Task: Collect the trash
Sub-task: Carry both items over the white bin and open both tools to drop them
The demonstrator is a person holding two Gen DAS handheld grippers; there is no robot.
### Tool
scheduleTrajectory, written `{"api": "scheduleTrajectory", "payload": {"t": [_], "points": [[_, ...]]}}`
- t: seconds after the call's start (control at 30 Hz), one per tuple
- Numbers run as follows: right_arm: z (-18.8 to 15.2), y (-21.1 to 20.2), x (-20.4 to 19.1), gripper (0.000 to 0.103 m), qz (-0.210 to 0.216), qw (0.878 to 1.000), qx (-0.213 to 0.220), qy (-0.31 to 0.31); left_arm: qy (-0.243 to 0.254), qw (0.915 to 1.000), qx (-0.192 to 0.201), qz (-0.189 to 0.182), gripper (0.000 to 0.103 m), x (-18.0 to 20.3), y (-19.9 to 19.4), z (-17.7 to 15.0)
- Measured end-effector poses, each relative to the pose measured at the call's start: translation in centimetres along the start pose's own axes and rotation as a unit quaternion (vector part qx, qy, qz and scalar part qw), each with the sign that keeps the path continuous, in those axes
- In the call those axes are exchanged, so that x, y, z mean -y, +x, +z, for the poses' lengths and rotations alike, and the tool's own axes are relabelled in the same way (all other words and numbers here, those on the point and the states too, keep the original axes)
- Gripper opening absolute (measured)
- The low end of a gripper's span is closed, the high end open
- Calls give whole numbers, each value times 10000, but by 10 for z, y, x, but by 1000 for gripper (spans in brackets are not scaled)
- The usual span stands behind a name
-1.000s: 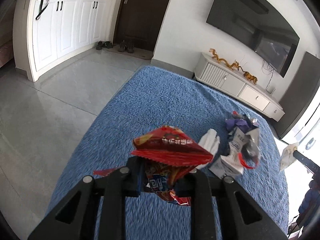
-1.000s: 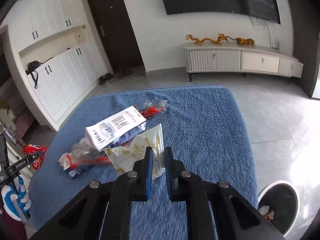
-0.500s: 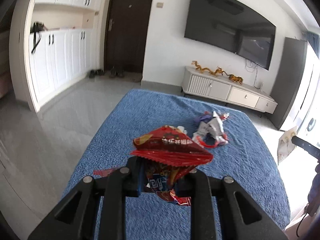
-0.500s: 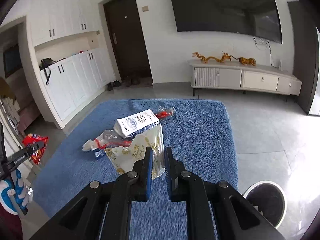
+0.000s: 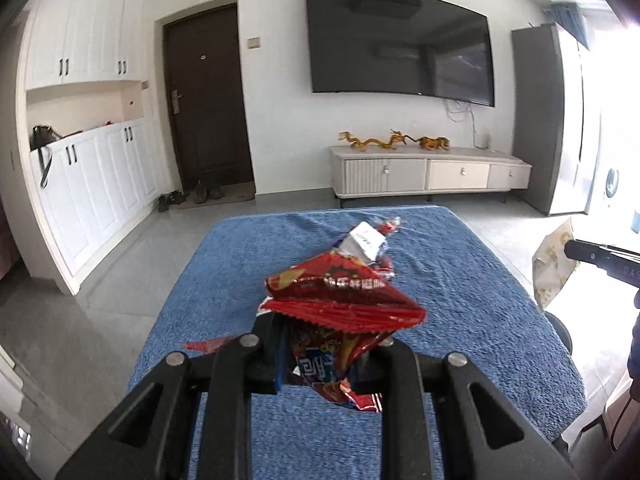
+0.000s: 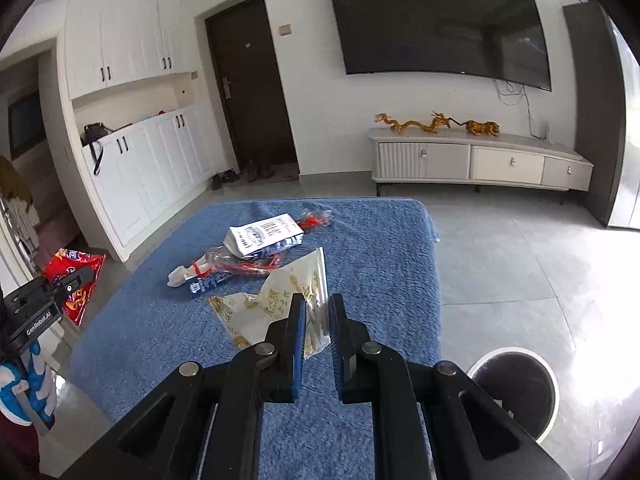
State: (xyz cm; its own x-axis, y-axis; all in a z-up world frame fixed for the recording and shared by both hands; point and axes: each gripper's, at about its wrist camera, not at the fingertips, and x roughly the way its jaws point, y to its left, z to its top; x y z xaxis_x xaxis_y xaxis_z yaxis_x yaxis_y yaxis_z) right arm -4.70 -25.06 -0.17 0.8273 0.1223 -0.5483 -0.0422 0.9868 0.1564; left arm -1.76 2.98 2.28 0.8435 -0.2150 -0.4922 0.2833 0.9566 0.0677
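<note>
My left gripper (image 5: 324, 354) is shut on a crumpled red snack wrapper (image 5: 340, 300) and holds it above the blue rug (image 5: 460, 280). My right gripper (image 6: 318, 320) is shut on a cream paper bag with yellow print (image 6: 276, 304), held above the rug (image 6: 380, 248). A pile of loose trash lies on the rug: a white packet (image 6: 262, 236), clear plastic with red strips (image 6: 240, 266) and a small blue wrapper (image 6: 208, 284). The pile shows partly behind the red wrapper in the left wrist view (image 5: 366, 240). The left gripper and red wrapper also show at the right wrist view's left edge (image 6: 74, 280).
A round black bin with a white rim (image 6: 514, 390) stands on the tiled floor right of the rug. A TV console (image 6: 480, 160), white cabinets (image 6: 152, 168) and a dark door (image 6: 256, 92) line the walls. Shoes (image 6: 224, 178) sit by the door.
Both grippers have risen and tilted up, so the rug and trash pile look farther away. Each keeps its hold on its piece of trash.
</note>
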Motion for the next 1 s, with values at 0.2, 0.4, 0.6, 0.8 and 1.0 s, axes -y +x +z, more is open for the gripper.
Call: {"api": "scheduleTrajectory", "payload": {"t": [0.2,0.4,0.6,0.8,1.0], "points": [[-10,-9,31,11,-135,9996,73,249,308,9994,-90,-94,20,31,7,8],[-25,-12,70,11,-389,9978,99,532,740,9967,-237,-247,20,78,27,18],[-44,-18,122,11,-651,9933,124,949,1235,9896,-432,-604,20,144,52,26],[-68,-36,183,11,-1146,9830,137,1431,1715,9776,-609,-1061,20,219,75,26],[-95,-45,234,11,-1599,9704,-1,1808,2184,9584,-929,-1586,21,292,100,17]]}}
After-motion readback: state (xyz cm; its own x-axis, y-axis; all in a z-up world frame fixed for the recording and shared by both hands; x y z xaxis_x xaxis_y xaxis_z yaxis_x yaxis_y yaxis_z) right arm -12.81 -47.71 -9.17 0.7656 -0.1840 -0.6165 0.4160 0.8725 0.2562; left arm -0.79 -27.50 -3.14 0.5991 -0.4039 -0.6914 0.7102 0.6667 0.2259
